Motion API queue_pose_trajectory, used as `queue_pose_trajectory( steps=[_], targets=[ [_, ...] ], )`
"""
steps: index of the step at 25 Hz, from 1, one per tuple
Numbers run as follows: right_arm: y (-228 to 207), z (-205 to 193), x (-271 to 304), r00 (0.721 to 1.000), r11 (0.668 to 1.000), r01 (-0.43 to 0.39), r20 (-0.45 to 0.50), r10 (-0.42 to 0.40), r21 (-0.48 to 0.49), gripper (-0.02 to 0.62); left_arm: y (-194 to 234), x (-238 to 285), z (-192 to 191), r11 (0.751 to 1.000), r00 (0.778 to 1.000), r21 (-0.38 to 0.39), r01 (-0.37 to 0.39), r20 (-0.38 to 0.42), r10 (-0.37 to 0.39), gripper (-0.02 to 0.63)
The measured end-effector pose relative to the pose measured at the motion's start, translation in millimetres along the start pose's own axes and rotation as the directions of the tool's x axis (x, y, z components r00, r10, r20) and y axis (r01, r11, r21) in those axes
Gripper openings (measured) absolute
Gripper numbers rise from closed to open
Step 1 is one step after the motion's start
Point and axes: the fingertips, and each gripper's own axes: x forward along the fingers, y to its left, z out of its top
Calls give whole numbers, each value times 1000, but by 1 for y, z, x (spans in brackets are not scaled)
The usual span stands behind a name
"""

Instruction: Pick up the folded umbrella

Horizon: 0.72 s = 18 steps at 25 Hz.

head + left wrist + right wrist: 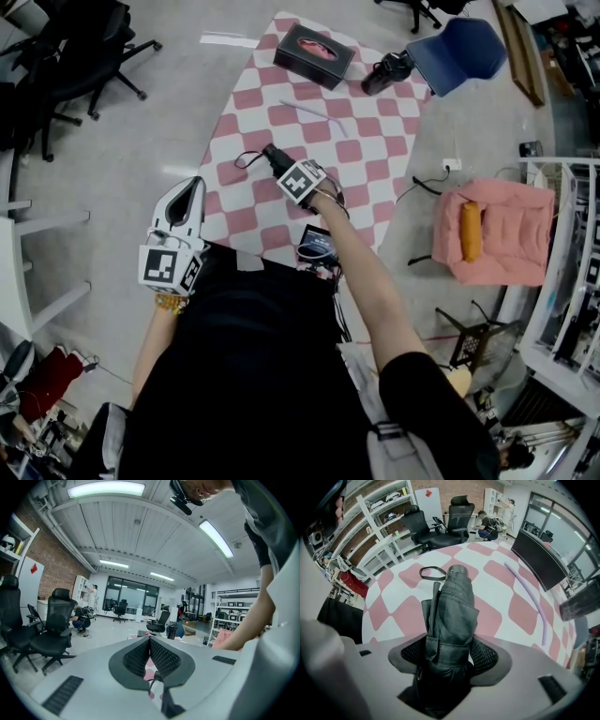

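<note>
Now R claw point(450, 657) clamps dark-grey folded umbrella point(453, 603), fabric creased; L claw point(150, 642) closed, empty.

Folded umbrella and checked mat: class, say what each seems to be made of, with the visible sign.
The folded umbrella looks like dark grey matte fabric: it creases and bunches where the right tool clamps it. The checked mat looks like thin pink-and-white cloth or plastic sheet, lying flat; which cannot be told.
</note>
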Motion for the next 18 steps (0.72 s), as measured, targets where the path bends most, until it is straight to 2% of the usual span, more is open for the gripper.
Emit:
queue_pose_trajectory(
  steps=[4, 11, 18],
  targets=[
    [5, 4, 4, 1000, 1000, -18, -4, 18, -8, 281, -2, 0, -4, 1000, 1000, -3, 5, -8, -5, 14],
    [2, 2, -1, 1000, 1000, 6, -29, -7, -25, 271, -14, 6, -4, 999, 999, 1, 34, -4, -34, 14],
    [9, 5, 3, 999, 999, -22, 46, 23, -36, 236, -16, 3, -4, 999, 999, 14, 35, -7, -35, 14]
  ],
)
